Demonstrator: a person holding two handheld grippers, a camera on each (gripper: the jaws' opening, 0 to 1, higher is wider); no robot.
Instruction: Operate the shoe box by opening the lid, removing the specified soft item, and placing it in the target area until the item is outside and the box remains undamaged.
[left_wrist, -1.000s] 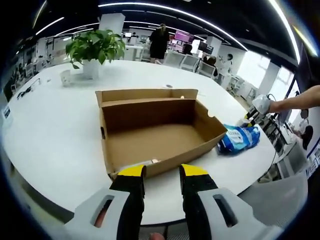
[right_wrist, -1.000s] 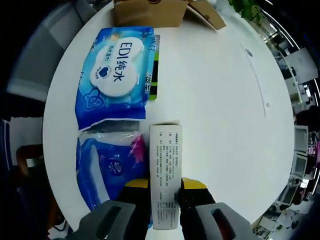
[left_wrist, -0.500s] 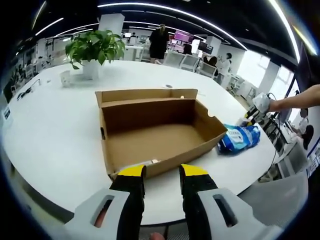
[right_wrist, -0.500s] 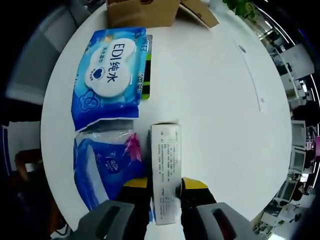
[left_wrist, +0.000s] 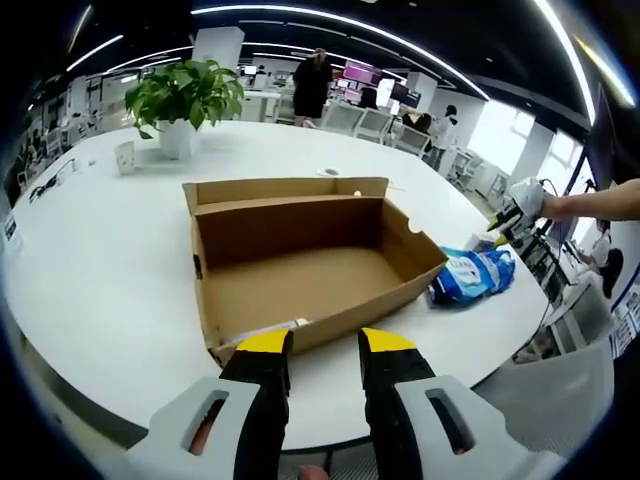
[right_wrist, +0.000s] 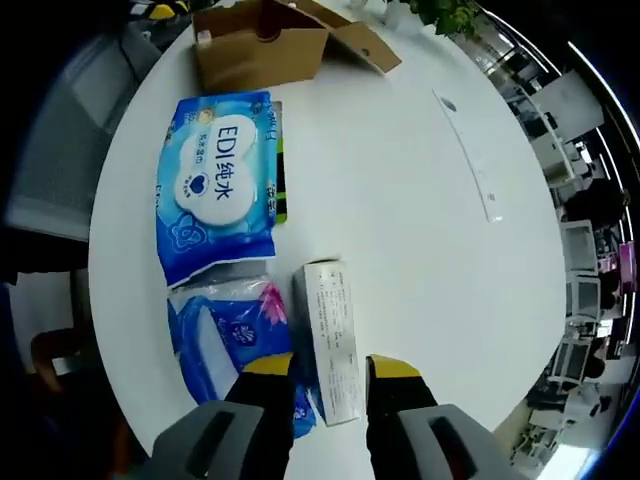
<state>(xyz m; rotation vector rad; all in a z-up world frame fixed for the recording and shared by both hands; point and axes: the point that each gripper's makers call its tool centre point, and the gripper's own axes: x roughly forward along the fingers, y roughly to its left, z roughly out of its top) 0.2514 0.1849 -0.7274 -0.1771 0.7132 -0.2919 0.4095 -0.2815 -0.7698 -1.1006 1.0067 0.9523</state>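
— Where's the shoe box (left_wrist: 310, 262)?
— Open on the white table (left_wrist: 90, 260), long axis running left-right, just past the left tongs (left_wrist: 324, 342), parted and empty.
— And the soft packs?
— Blue wipes pack (right_wrist: 214, 183) and blue pouch (right_wrist: 232, 337) lie outside it, beside a white carton (right_wrist: 332, 338). Right tongs (right_wrist: 329, 365) hover above the carton's near end, parted, holding nothing.

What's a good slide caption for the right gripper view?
Right gripper open above white carton, blue wipes packs alongside.

Left claw (left_wrist: 325, 345) parted, before open shoe box (left_wrist: 300, 265); blue packs (left_wrist: 472, 277) beside box.
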